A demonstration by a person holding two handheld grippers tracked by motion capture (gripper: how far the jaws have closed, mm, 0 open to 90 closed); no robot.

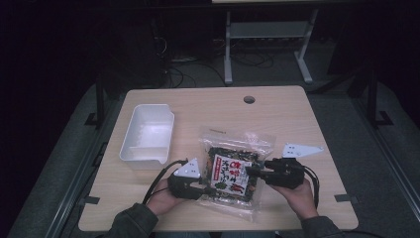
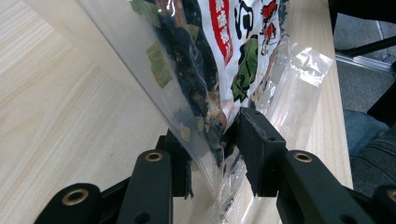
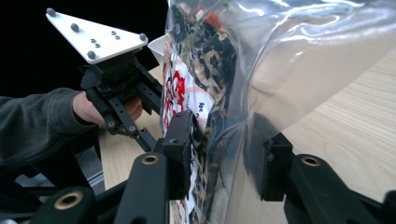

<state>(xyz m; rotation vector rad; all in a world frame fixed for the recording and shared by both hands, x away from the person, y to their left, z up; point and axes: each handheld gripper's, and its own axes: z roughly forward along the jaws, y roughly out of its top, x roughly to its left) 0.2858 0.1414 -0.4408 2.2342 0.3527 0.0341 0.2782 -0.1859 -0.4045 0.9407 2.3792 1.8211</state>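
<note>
At the near edge of the surface point(image 1: 297, 119), the left tongs point(image 1: 204, 189) clamp the left edge of a clear snack bag point(image 1: 233, 171), and the right tongs point(image 1: 250, 171) clamp its right edge. The bag sits between them, near centre. Farther left rests a white bin point(image 1: 147, 133), open side up.

Only printed matter: the label point(image 1: 233, 174) on the clear snack bag point(image 1: 234, 166) I hold. White panel, large red and black East Asian characters; in my left gripper view a red band carries white characters beside bold black ones. I cannot make out any single character. No Latin text or numbers legible.
</note>
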